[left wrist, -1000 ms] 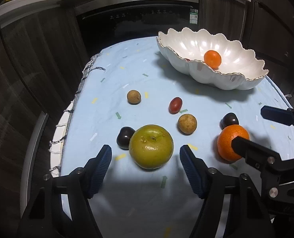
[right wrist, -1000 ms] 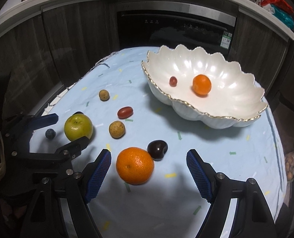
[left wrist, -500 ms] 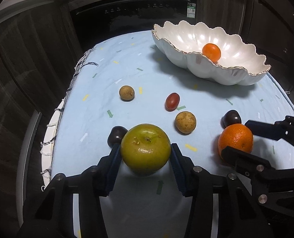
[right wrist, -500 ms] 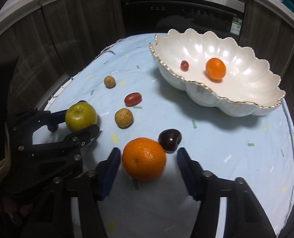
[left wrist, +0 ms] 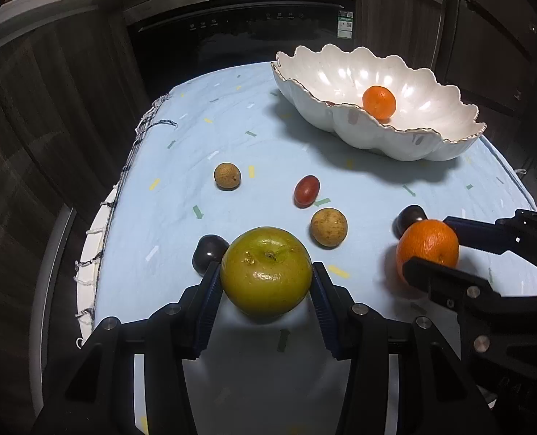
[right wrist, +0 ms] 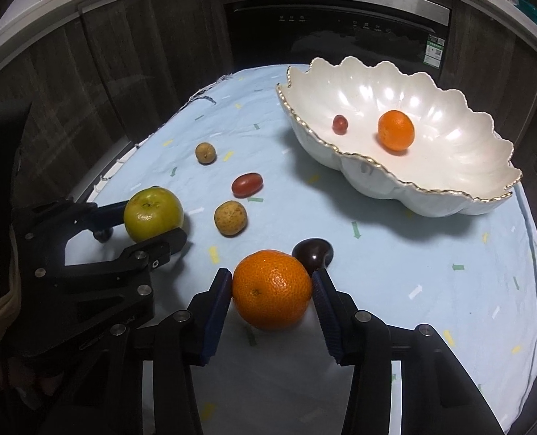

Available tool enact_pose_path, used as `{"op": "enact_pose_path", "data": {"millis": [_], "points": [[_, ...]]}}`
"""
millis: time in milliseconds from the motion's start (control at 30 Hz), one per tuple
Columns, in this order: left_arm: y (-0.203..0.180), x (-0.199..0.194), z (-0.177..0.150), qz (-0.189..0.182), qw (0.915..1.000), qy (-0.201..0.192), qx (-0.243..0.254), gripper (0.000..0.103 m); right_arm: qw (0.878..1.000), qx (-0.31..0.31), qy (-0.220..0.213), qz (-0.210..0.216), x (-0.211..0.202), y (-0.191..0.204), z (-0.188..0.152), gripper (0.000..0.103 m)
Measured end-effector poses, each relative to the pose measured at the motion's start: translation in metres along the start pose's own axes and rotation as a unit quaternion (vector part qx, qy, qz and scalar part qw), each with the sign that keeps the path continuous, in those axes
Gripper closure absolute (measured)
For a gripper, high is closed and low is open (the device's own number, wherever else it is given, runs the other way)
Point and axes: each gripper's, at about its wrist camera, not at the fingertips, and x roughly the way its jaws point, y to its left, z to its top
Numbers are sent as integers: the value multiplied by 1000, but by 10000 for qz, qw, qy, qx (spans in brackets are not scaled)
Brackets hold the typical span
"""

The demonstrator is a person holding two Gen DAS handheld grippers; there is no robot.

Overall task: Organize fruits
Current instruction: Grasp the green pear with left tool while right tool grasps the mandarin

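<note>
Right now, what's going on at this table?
A person is sorting fruit with two handheld grippers. The left gripper is shut on the green apple; the right gripper is shut on the large orange. The white bowl already holds a small orange and a red fruit.

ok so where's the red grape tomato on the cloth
In the left wrist view the grape tomato lies mid-cloth, between the smaller longan on its left and the larger longan nearer the camera.

Two wrist fisheyes — shared tablecloth (left wrist: 232, 123)
</note>
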Motion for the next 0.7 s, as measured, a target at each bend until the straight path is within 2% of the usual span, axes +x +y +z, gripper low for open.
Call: {"op": "enact_pose_path", "data": {"millis": [700], "points": [[-14,-27,24,-34,9996,-272,-87,55,9984,294,-472,-139,-30,-23,19,56]]}}
